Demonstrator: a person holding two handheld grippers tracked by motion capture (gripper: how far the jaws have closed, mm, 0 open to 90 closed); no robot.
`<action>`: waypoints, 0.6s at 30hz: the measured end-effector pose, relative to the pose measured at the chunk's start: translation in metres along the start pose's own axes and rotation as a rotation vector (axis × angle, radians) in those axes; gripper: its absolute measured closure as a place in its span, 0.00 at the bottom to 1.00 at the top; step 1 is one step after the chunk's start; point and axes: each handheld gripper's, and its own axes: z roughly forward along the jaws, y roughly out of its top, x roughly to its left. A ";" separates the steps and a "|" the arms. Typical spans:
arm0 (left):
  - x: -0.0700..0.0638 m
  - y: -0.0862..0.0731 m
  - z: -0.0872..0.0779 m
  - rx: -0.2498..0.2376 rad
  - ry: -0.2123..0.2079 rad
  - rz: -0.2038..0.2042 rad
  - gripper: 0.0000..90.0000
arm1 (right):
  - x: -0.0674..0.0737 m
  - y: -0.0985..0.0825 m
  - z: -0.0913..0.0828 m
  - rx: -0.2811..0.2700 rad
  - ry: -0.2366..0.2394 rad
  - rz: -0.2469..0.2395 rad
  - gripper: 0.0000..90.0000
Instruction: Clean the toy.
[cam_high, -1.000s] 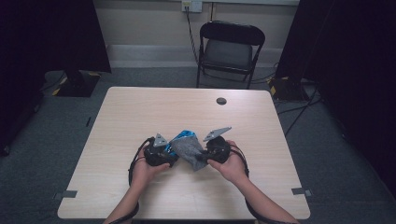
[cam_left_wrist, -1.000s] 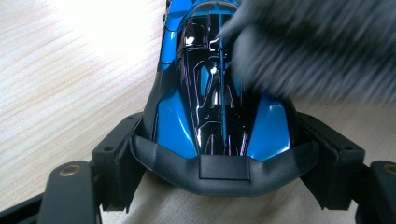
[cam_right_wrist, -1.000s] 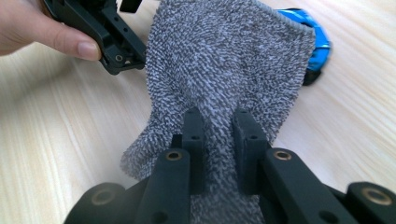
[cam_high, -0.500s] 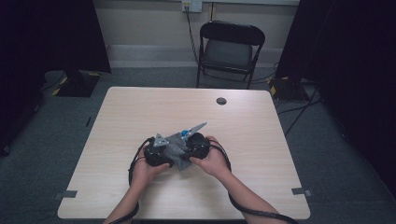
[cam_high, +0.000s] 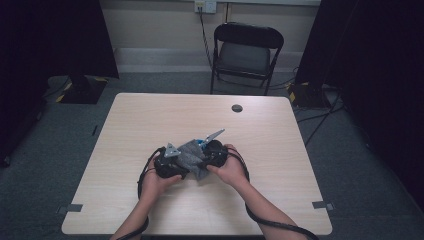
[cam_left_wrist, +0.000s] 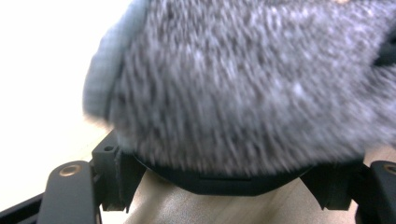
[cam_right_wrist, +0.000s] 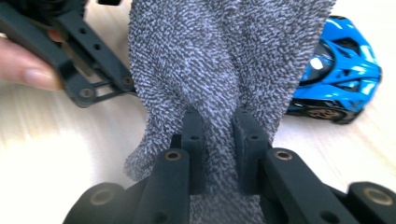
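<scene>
Grey terry cloth (cam_right_wrist: 224, 60) is pinched tight in the right gripper (cam_right_wrist: 219, 140), probably draping it over the blue toy car (cam_right_wrist: 341, 79) beside it; left gripper (cam_high: 167, 165) grip can't be told.

floor (cam_high: 150, 85): grey carpet | wall (cam_high: 155, 25): beige | folding chair (cam_high: 246, 52) (black) behind wooden table (cam_high: 150, 125)

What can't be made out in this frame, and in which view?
- Left gripper jaws: in the left gripper view the blurred grey cloth covers their tips, so open or shut is unclear.
- Blue toy car: in the right gripper view the cloth hides its left part; in the high view it is a mere sliver.
- Dark round spot on the table: too small in the high view to identify.
</scene>
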 end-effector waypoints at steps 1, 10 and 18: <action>0.000 0.000 0.000 0.000 0.000 0.000 0.27 | -0.005 -0.001 -0.001 -0.001 -0.009 0.019 0.85; 0.000 0.000 0.000 0.000 0.000 0.000 0.27 | -0.023 -0.002 -0.004 -0.020 -0.040 0.074 0.85; 0.000 0.000 0.000 0.000 0.000 -0.001 0.27 | -0.031 0.001 -0.004 -0.007 -0.059 0.088 0.85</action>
